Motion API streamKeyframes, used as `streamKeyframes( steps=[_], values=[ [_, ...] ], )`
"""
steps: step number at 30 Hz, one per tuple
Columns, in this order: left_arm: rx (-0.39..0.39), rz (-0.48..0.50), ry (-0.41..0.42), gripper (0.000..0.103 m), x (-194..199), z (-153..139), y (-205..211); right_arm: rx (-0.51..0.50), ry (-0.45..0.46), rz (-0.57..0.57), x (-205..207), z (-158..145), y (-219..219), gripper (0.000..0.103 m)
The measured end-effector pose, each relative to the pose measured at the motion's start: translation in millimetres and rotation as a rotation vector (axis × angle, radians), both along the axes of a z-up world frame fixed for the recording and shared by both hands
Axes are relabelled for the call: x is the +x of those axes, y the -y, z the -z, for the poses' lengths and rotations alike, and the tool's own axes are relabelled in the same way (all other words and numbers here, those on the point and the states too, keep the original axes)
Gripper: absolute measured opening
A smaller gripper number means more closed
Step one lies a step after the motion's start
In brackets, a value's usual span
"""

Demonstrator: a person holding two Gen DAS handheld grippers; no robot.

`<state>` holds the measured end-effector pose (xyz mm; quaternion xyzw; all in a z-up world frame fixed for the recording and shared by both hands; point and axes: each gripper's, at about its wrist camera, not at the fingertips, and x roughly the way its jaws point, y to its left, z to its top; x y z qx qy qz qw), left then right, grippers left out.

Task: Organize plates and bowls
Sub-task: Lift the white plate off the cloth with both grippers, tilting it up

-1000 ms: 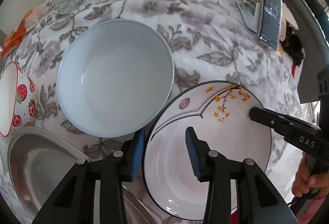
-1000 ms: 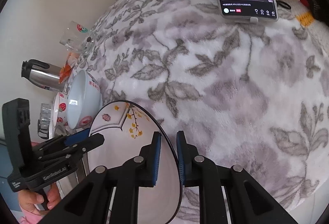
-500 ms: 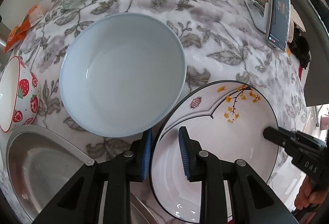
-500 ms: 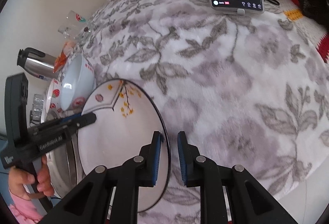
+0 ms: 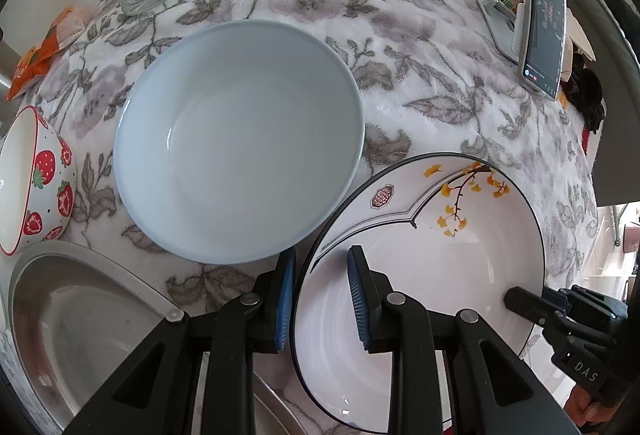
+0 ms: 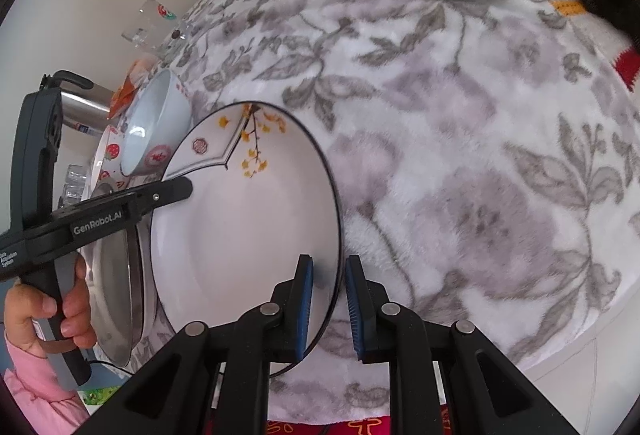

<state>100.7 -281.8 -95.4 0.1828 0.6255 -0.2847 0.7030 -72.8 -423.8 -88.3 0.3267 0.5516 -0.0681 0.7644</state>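
Left wrist: white plate (image 5: 460,267) w/ black rim, yellow-leaf branch.

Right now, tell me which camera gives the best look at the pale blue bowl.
The left wrist view: the pale blue bowl sits near centre, seen from above, with its whole rim and empty inside visible. The right wrist view shows it only small and edge-on at the left, partly hidden behind the flowered plate.
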Motion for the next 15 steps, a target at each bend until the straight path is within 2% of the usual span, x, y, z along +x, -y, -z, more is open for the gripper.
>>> streamKeyframes(
  steps=[9, 15],
  values=[
    [-0.008, -0.013, -0.011, 0.028, 0.9, 1.2, -3.2, 0.012, 0.017, 0.012, 0.1, -1.4, 0.1, 0.017],
    [-0.04, -0.032, -0.045, 0.028, 5.2, 1.6, -9.7, 0.01, 0.034, 0.027, -2.6, -4.4, 4.9, 0.017]
  ],
)
